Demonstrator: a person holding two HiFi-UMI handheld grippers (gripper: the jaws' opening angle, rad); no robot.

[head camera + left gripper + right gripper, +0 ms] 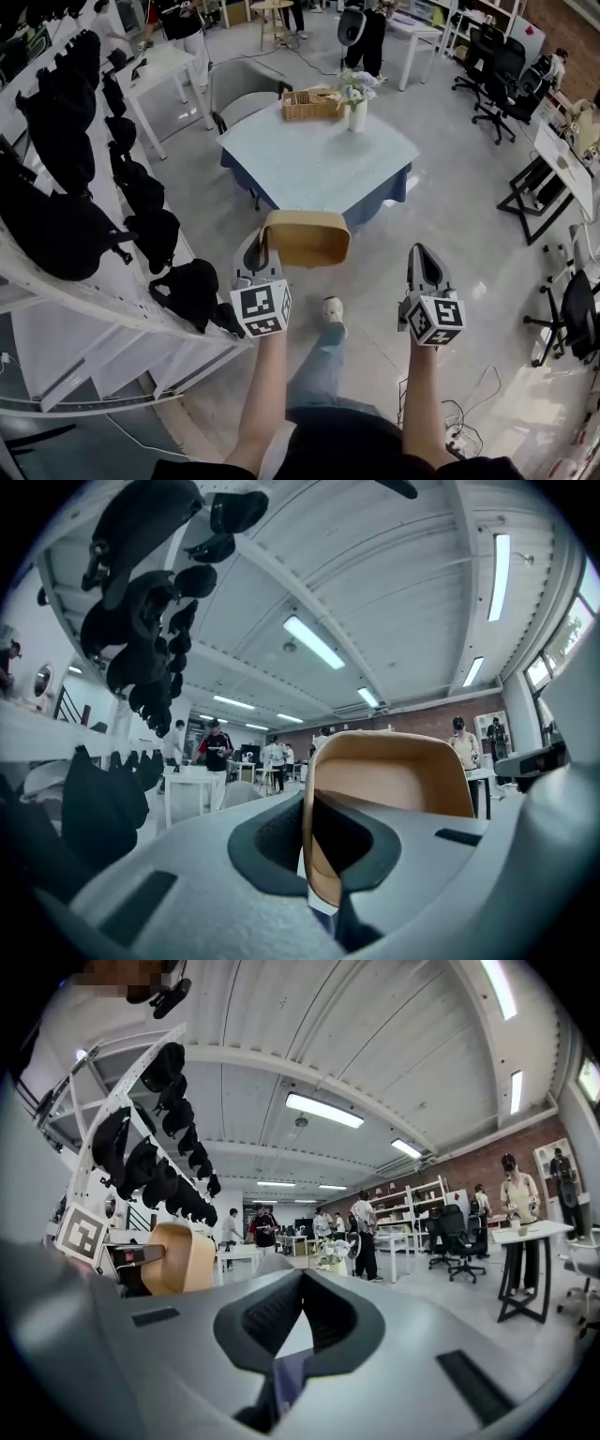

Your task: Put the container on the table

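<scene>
Tan container (305, 242) held in the air, short of the cloth-covered worktop (319, 159).
The container is a plain tan tub with rounded corners and a thin rim, and nothing shows inside it. The left gripper (263, 246) is clamped on its left side wall, so it hangs above the floor and rests on nothing. The worktop is a square table under a pale blue-white cloth with a dark blue skirt. Its near corner points toward the container, which is not on it.

The left tool (323, 855) hides the lower rim of the tan, smooth, rounded container (394, 780). Far off, the woven wicker basket (312, 104) holds something, possibly bread, too small to tell.
</scene>
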